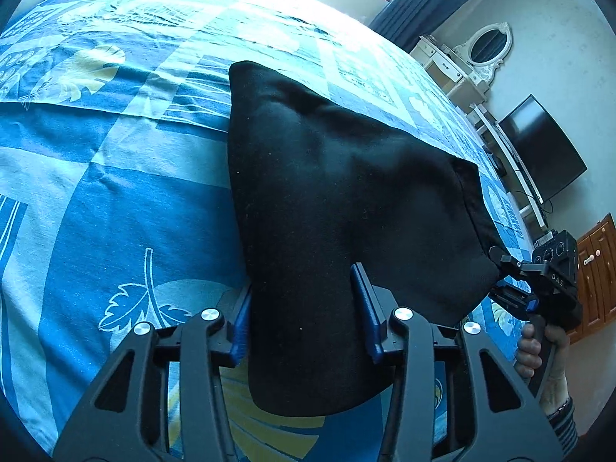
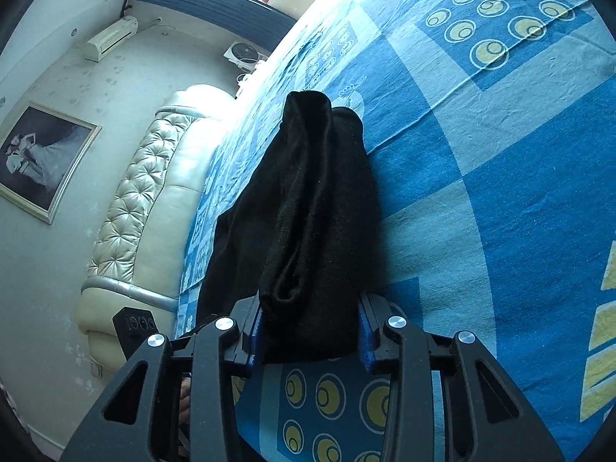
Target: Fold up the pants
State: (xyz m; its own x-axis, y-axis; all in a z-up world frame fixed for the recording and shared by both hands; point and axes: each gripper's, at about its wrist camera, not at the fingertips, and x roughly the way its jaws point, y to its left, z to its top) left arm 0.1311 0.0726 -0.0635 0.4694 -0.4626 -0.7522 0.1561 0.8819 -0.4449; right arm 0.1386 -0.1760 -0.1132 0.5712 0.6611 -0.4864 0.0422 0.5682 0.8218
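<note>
1. Left gripper [image 1: 302, 319] is clamped on a near edge of the pants [image 1: 331, 192]; right gripper [image 2: 310, 327] pinches the other end.
2. Pants lie on the bed [image 1: 96, 200], already doubled into a thick bundle; likely one more fold and flattening remain.
3. Pants: black, soft, matte knit, lumpy. Bedsheet: blue patterned cotton, lightly creased.

Both cams ride right on the grippers, angled down at the bed [image 1: 115, 200] from close up. The left one faces a TV [image 1: 539, 146] wall, the right one a padded headboard [image 2: 142, 208]. They share the black pants [image 1: 327, 192] and blue bedspread.
</note>
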